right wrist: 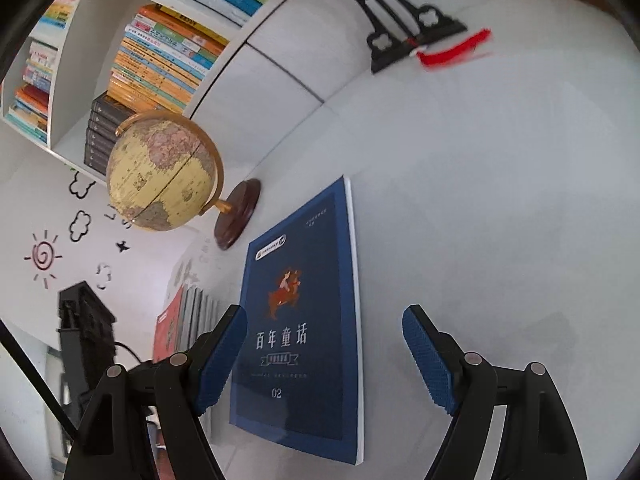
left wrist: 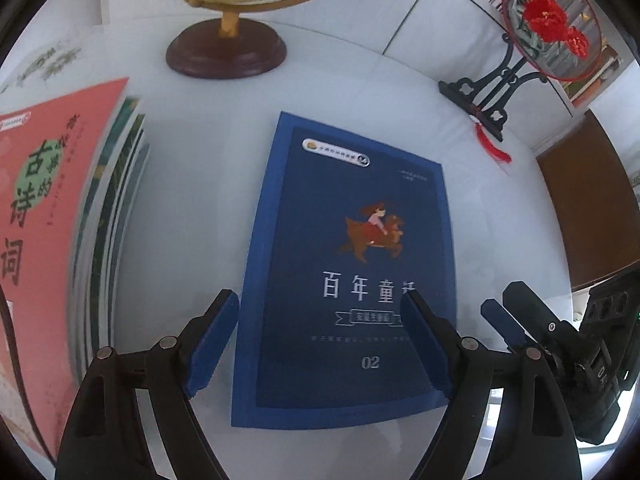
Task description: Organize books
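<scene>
1. Books first: your blue book [left wrist: 348, 264] lies flat, cover up, on the white table [left wrist: 500, 208], apart from the stack topped by a pink book [left wrist: 44, 216] to its left.
2. Your left gripper [left wrist: 320, 332] hangs over the blue book's lower part, jaws wide, holding nothing.
3. Your right gripper [right wrist: 324, 354] is spread wide too and empty; the blue book's [right wrist: 300, 320] right edge lies below the gap.
4. Behind the book stand a globe [right wrist: 164, 170] and a fan stand [left wrist: 492, 92].
</scene>
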A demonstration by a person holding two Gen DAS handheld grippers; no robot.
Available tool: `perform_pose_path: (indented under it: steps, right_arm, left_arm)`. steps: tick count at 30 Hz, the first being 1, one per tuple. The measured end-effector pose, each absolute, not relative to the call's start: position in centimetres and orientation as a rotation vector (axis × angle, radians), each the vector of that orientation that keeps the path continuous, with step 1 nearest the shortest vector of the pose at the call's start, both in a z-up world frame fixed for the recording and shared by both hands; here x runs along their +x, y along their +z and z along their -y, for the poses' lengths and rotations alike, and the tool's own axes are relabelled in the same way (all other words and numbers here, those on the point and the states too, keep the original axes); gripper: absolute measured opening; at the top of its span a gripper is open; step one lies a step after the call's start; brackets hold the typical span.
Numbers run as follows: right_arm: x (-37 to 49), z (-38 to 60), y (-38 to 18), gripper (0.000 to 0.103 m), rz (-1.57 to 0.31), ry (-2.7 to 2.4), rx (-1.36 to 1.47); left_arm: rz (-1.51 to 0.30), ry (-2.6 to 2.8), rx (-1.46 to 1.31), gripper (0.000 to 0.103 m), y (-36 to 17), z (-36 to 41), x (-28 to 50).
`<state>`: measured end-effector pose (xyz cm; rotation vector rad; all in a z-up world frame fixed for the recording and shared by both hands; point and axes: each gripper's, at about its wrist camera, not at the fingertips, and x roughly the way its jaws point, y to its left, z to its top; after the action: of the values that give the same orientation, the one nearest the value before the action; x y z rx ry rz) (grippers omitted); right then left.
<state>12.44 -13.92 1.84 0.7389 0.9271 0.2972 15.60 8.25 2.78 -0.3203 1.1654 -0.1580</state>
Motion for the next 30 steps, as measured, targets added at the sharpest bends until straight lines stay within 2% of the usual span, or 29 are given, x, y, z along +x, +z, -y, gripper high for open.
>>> perform_pose_path:
  steps: [3, 5, 7, 9, 16, 20, 22, 23, 24, 25, 26, 28, 30]
  right_arm:
    - [12.8, 13.7, 1.0, 0.079, -0.953, 0.321, 0.747]
    - [13.0, 13.8, 0.7, 0.079, -0.947, 0.358, 0.767]
    - [13.0, 13.7, 0.7, 0.08, -0.942, 0.369, 0.757]
    - [13.2, 13.2, 0.7, 0.08, -0.945, 0.402, 0.722]
    - [13.8, 11.8, 0.7, 0.082, -0.993, 0.468, 0.681]
    - [14.2, 11.7, 0.8, 0.086, -1.027, 0.465, 0.693]
    - [14.1, 12.7, 0.5, 0.085, -1.016, 0.476, 0.782]
    - [13.9, 13.0, 0.6, 0.078, -1.006, 0.489, 0.791]
    - [13.6, 13.1, 0.9, 0.07, -0.999, 0.491, 0.772]
    - [13.4, 13.1, 1.4, 0.067, -0.985, 0.5, 0.751]
    - [13.1, 13.1, 1.7, 0.062, -0.971, 0.514, 0.742]
    - [12.5, 13.1, 2.5, 0.052, -0.938, 0.539, 0.73]
    - [12.4, 13.0, 2.7, 0.038, -0.939, 0.53, 0.717]
  left_arm:
    - [-1.178, -0.149, -0.314, 0.082, 2.0, -8.1, 15.6]
    - [-1.171, -0.132, -0.279, 0.087, 1.8, -7.9, 15.6]
    - [-1.17, -0.107, -0.214, 0.096, 1.6, -7.5, 15.6]
    - [-1.156, -0.131, -0.201, 0.098, 1.5, -7.2, 15.4]
    - [-1.145, -0.24, -0.271, 0.101, 1.8, -6.9, 15.3]
    - [-1.119, -0.267, -0.427, 0.101, 1.8, -8.8, 15.0]
    - [-1.112, -0.25, -0.448, 0.09, 1.7, -9.2, 14.7]
    - [-1.112, -0.234, -0.448, 0.087, 1.7, -9.2, 14.5]
    - [-1.106, -0.211, -0.444, 0.077, 1.7, -9.4, 14.3]
    - [-1.102, -0.184, -0.442, 0.069, 1.8, -9.5, 14.2]
    - [-1.102, -0.169, -0.443, 0.067, 1.8, -9.6, 14.2]
    - [-1.104, -0.146, -0.454, 0.056, 1.8, -9.8, 14.2]
    - [-1.099, -0.15, -0.487, 0.053, 1.8, -10.2, 14.2]
